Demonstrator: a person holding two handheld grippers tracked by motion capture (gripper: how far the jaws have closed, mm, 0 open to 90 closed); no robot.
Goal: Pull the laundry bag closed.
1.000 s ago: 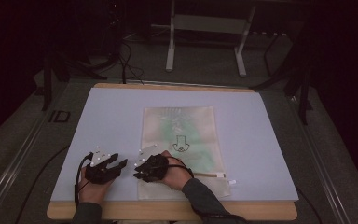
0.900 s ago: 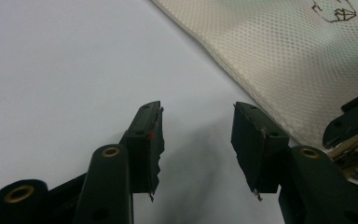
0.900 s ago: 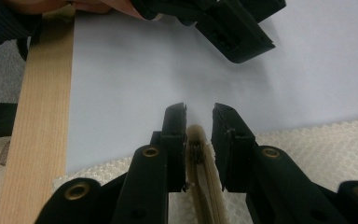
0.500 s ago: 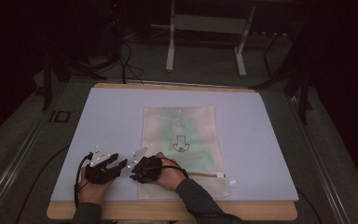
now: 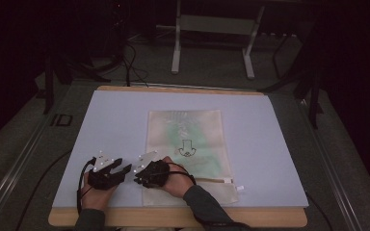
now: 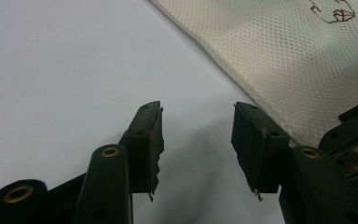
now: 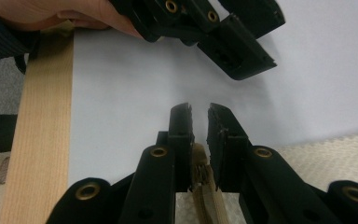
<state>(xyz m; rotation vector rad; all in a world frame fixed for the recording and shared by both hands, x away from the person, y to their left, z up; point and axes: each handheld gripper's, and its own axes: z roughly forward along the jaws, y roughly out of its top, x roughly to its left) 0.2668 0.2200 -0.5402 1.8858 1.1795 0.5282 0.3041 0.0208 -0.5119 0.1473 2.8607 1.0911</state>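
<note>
A cream mesh zip bag (image 5: 188, 139) with a small black drawing lies flat on the pale mat (image 5: 115, 125). Its zipper (image 5: 217, 180) runs along the near edge. My right gripper (image 5: 138, 176) sits at the bag's near-left corner. In the right gripper view its jaws (image 7: 199, 116) have just been closing and now pinch the tan zipper strip (image 7: 200, 175). My left gripper (image 5: 124, 169) rests on the mat just left of the bag, jaws open (image 6: 198, 121) with nothing between them. The bag's edge (image 6: 284, 60) lies off to its right.
The mat covers a wooden table whose front edge (image 5: 173, 216) runs under both forearms. Bare mat spreads left and behind the bag. A metal stand (image 5: 212, 43) and cables sit on the dark floor beyond the table.
My right hand has shifted slightly left along the bag's near edge, toward the left gripper. The left gripper and the bag have stayed put.
</note>
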